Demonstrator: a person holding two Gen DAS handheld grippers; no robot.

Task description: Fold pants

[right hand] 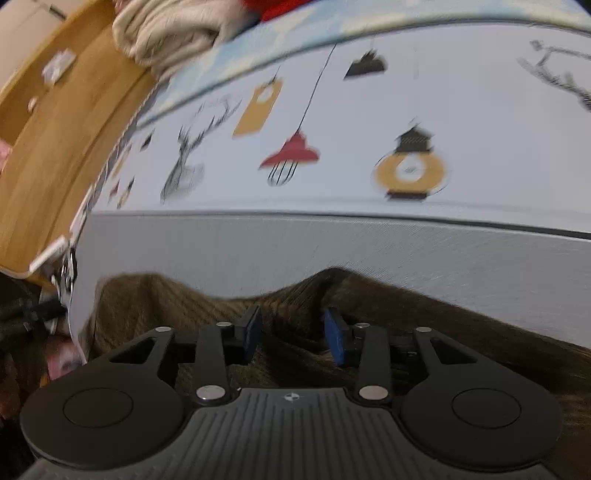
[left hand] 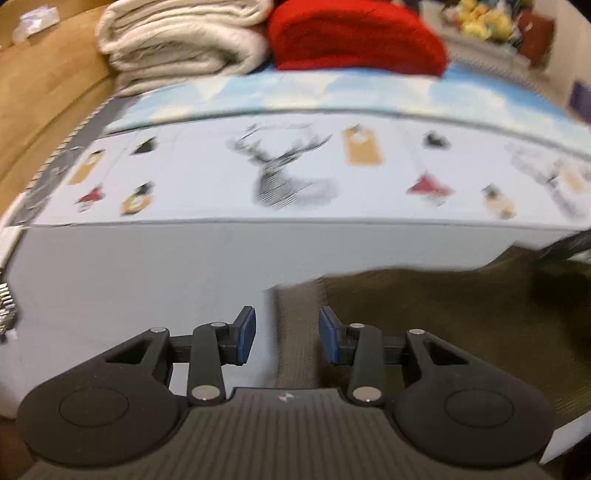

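I am holding both grippers over the near edge of the bed (left hand: 129,280), where the brown pants (left hand: 443,314) are lying on the plain white cover. The left gripper (left hand: 286,334) is hanging with its jaws partly apart and nothing between the pads; it is straddling the pants' left edge, which I judge is so I can pinch that edge. The right gripper (right hand: 291,334) is also standing partly open, right over a raised fold in the pants (right hand: 221,295), with the cloth bunching up between the pads but not yet being squeezed as far as I can tell. I am keeping both tilted downward so the pads can meet the fabric. The folded blanket (left hand: 177,40) and red cushion (left hand: 354,35) are sitting well back, leaving me room to fold
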